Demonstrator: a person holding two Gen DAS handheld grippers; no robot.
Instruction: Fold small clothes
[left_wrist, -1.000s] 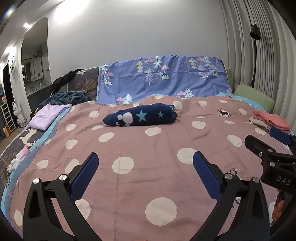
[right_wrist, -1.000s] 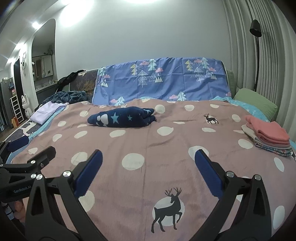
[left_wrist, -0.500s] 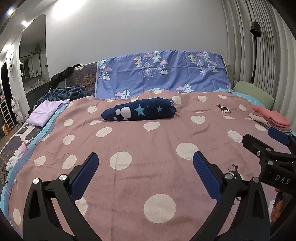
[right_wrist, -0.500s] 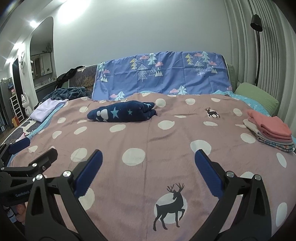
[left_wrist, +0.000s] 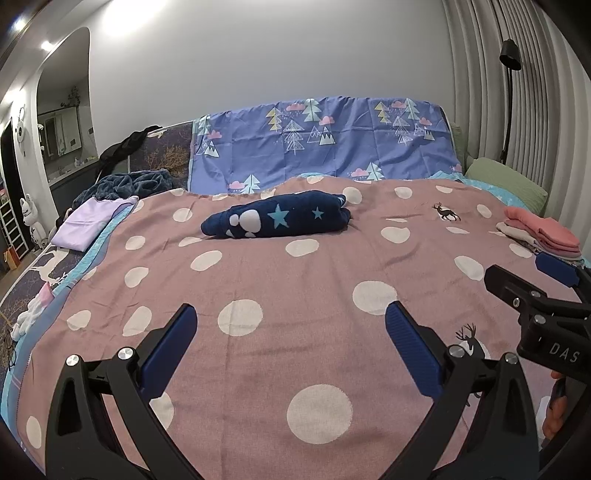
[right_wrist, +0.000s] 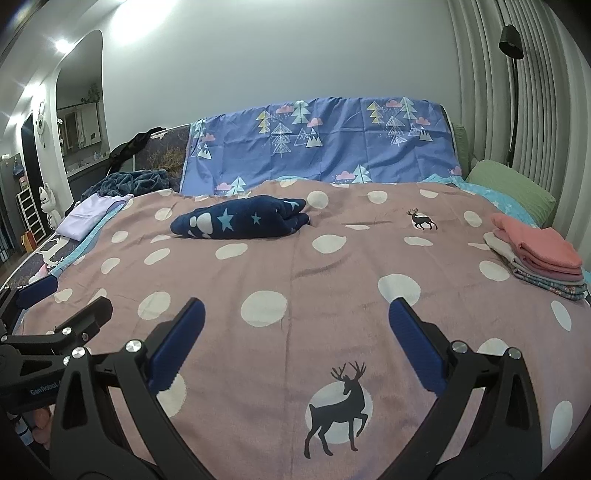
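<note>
A rolled navy garment with white blobs and blue stars (left_wrist: 277, 219) (right_wrist: 240, 221) lies far back on the pink dotted bedspread (left_wrist: 295, 288) (right_wrist: 295, 280). A stack of folded clothes, coral on top (left_wrist: 541, 232) (right_wrist: 537, 254), sits at the bed's right side. My left gripper (left_wrist: 290, 345) hovers low over the near part of the bed, open and holding nothing. My right gripper (right_wrist: 295, 341) hovers beside it, also open with nothing between its fingers. Each gripper shows at the edge of the other's view.
A lilac folded cloth (left_wrist: 88, 225) and a dark blue blanket (left_wrist: 125, 184) lie at the left edge. A blue tree-print sheet (left_wrist: 321, 140) covers the headboard. A green pillow (right_wrist: 513, 184) and a black floor lamp (right_wrist: 511, 40) stand at the right.
Both grippers have moved slightly, so the bed and navy garment sit a little lower in view. Neither gripper has changed its opening.
</note>
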